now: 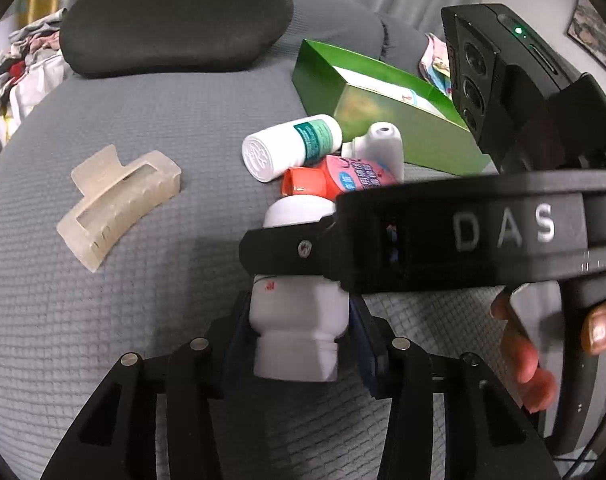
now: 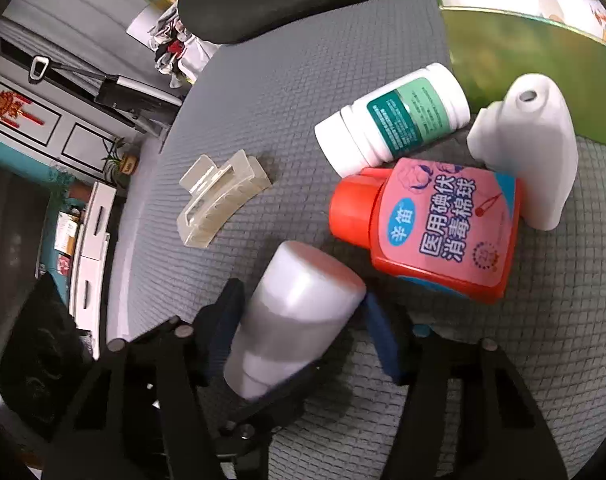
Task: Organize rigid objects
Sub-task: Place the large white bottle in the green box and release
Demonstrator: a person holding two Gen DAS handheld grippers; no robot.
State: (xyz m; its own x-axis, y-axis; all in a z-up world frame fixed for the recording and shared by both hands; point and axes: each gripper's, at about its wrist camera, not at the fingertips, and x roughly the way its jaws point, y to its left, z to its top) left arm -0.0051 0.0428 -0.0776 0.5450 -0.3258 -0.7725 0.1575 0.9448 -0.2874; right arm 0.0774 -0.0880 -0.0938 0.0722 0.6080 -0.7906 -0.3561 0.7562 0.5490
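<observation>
On the grey quilted cushion (image 1: 143, 312) lie a translucent hair claw clip (image 1: 119, 202), a white pill bottle with a green label (image 1: 291, 146), an orange bottle with a pink label (image 1: 339, 178), a white spray bottle (image 1: 383, 146) and a green box (image 1: 383, 108). My left gripper (image 1: 299, 324) is shut on a white bottle (image 1: 299, 320). My right gripper (image 2: 303, 312) reaches over that same white bottle (image 2: 295, 312) with its jaws apart on either side; its body (image 1: 463, 232) crosses the left wrist view. The clip (image 2: 219, 196), pill bottle (image 2: 395, 120), orange bottle (image 2: 431, 228), spray bottle (image 2: 531, 148) and box (image 2: 523, 32) also show in the right wrist view.
A black padded headrest (image 1: 175, 20) stands at the cushion's far edge. Clothes (image 1: 27, 60) are piled at the far left. Cabinets and a plant (image 2: 115, 160) are off the cushion's left side in the right wrist view.
</observation>
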